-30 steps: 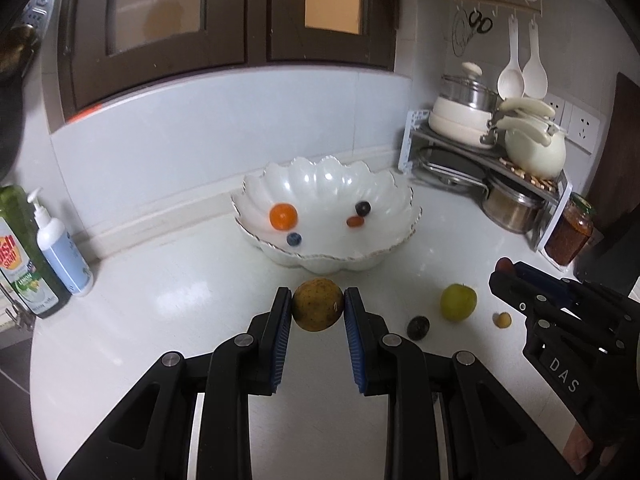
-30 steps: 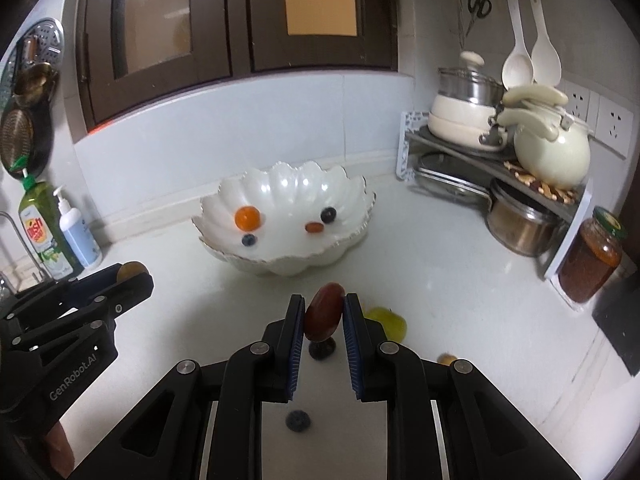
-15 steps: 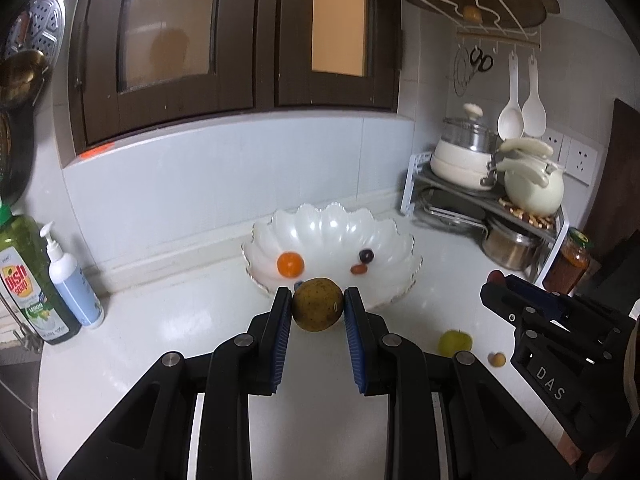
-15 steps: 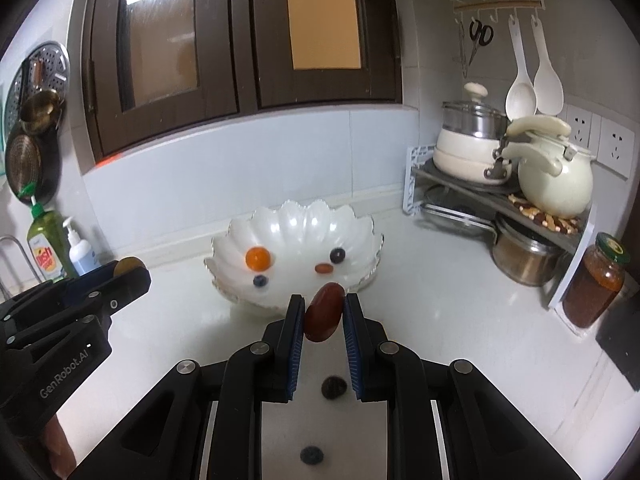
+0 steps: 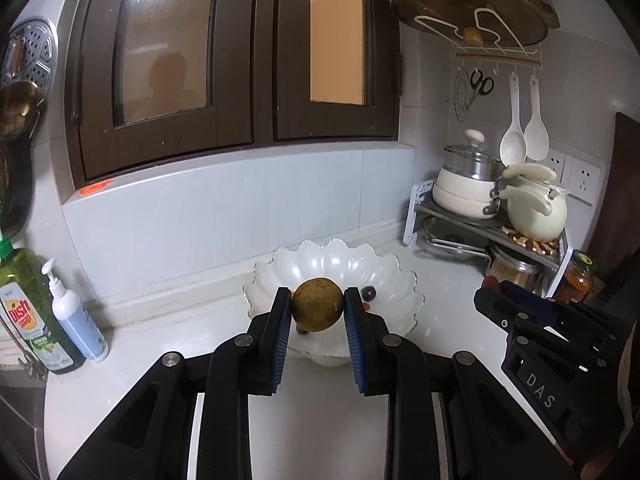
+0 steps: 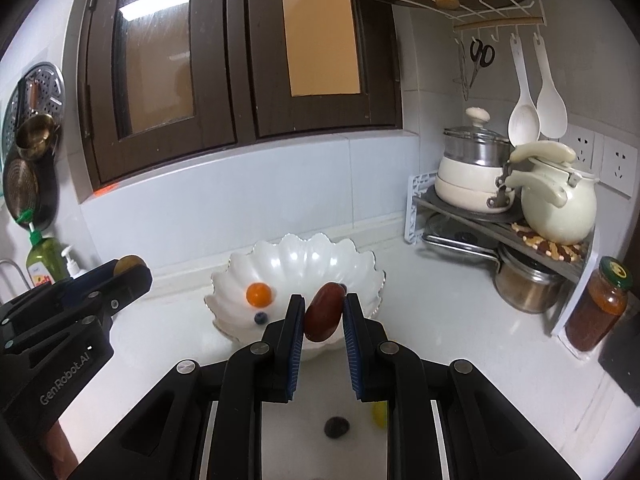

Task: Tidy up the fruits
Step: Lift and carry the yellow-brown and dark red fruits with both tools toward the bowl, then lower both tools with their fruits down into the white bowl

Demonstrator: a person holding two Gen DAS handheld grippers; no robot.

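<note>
A white scalloped bowl (image 5: 384, 268) sits on the counter (image 6: 440, 320) just beyond both tongs. The left tongs (image 5: 317, 307) clamp a round yellow-brown fruit (image 5: 317, 309); the right tongs (image 6: 323, 314) pinch a smaller red-brown oval fruit (image 6: 324, 316).

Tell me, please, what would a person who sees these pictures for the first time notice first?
Probably the two gripped fruits: the left gripper is shut on a yellow-brown round fruit, and the right gripper is shut on a dark red oval fruit. Both are held up in front of the white scalloped bowl on the counter, which already holds a small orange fruit.
</note>
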